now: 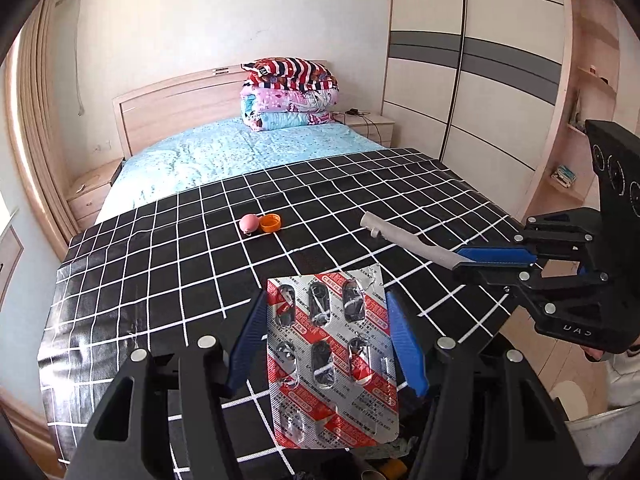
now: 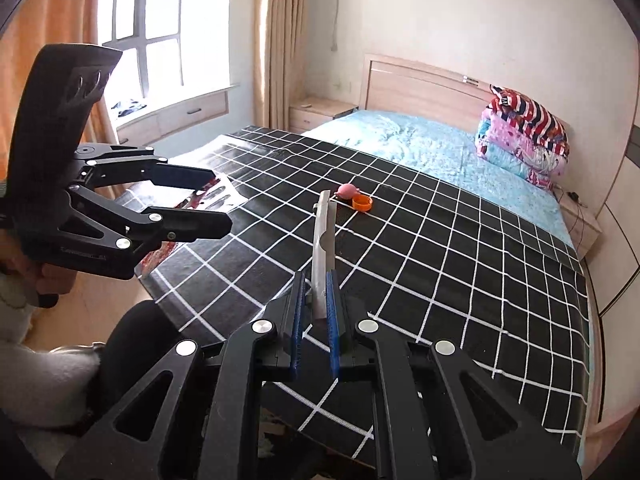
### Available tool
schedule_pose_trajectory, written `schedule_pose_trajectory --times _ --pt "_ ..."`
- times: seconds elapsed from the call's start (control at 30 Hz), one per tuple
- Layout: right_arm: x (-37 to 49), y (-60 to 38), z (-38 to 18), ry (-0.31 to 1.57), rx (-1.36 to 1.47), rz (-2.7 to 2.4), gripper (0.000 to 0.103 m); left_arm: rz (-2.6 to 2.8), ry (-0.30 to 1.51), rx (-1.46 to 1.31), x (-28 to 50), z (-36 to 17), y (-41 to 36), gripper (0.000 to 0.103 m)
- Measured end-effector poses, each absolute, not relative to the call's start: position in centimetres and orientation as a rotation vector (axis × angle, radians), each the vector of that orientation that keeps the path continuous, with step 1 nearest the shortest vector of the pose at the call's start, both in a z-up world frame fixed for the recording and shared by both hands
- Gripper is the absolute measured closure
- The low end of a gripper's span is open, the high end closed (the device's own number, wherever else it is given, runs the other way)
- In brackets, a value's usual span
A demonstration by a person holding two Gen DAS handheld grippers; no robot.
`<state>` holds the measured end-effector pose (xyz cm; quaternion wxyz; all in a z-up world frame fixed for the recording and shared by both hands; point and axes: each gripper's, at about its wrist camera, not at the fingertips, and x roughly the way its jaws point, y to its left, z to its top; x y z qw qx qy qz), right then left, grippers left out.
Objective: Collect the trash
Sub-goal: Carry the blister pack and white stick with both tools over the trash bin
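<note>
We see the left tool (image 1: 328, 344) clamped on a blister pack (image 1: 332, 356): its 2 blue pads press the pack's side edges, and the red-and-silver foil sheet stands up between them, over the near edge of the table (image 1: 120, 280). Several of its pockets look torn open. In the right wrist view the same pack (image 2: 218, 196) shows only as a glimpse between the left tool's black fingers (image 2: 192, 226), near the table's near left corner.

The right tool (image 2: 318, 308) is closed on a grey strip (image 2: 323, 240), a flat, narrow piece with a small notch on 1 side. The pads pinch its near end, and the rest of it points out over the table toward the middle. From the left wrist view the strip (image 1: 404, 242) is lifted clear of the black cloth with its white grid, with the right tool (image 1: 496, 260) near the right edge.

Toward the far middle of the table lie 2 small items touching each other: a pink ball (image 1: 249, 223) and an orange cap (image 1: 270, 223), open side up. Beyond the far edge we see a bed (image 1: 224, 152) with folded quilts (image 1: 290, 96) stacked at its head.
</note>
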<state>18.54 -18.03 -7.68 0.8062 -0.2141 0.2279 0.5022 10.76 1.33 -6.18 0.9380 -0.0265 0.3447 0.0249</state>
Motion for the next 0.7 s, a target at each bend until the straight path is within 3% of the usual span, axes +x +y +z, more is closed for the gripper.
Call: schedule_pose_trajectory --times 0.7 --pt "11.8 -22.0 -14.9 0.687 -0.446 1.207 0.092 -0.100 0.787 -0.178 4.9 -12.2 -3.5 0.045"
